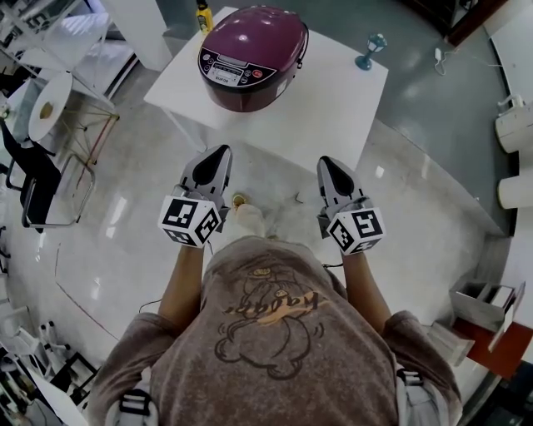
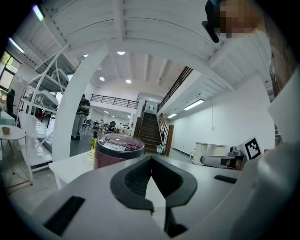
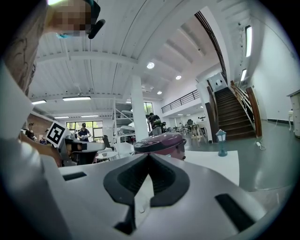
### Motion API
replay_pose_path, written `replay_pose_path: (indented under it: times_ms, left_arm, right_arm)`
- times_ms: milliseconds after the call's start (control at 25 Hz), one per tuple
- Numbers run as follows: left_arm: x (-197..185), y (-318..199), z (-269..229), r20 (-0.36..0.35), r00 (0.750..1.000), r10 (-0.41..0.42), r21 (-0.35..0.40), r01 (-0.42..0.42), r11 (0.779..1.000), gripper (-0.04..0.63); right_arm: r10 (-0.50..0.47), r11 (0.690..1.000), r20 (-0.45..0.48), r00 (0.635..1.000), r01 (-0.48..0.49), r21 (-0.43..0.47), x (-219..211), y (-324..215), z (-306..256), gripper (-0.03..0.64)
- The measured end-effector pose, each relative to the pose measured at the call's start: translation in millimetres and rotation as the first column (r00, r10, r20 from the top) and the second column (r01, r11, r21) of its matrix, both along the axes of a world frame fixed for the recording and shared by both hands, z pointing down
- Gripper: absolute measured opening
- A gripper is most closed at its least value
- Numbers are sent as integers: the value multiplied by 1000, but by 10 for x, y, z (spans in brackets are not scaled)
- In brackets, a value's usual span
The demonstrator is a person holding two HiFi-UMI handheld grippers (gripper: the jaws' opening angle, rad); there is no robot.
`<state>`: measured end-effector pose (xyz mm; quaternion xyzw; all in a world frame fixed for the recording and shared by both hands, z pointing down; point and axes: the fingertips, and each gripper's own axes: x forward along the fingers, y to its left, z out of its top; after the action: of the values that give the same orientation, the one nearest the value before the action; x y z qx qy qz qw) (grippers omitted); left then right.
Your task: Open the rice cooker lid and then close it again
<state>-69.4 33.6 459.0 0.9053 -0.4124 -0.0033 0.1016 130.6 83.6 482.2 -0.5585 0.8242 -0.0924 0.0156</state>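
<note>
Head view: maroon rice cooker (image 1: pixel 252 56) sits with lid shut on the far-left part of the white surface (image 1: pixel 333 108); yellow bottle (image 1: pixel 203 15) just behind it; what looks like a small teal lantern (image 1: pixel 371 50) near the far right edge; left gripper (image 1: pixel 220 155) and right gripper (image 1: pixel 326 164) level at the near edge, apart from the cooker; both sets of fingers closed, nothing between them.

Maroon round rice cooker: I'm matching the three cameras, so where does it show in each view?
Head view: maroon rice cooker at top centre.
Left gripper view: the rice cooker sits slightly left of centre.
Right gripper view: the rice cooker sits near the centre.
Shared landmark: the white table it stands on, visible in all three.
</note>
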Motion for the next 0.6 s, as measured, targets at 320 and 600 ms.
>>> replay_pose_path:
  times_ms: [320,600]
  left_arm:
    - [-13,-40,-13,-6,1000,-17,-9,17,1000,21]
    - [-111,-43,31,0,999,-50,-35,50,998,21]
  right_arm:
    - [-27,1000,-10,1000,27,8,-76,-44,-26,-9]
    - [-24,1000,-3,1000,24,-8,-92,-30,16,-9]
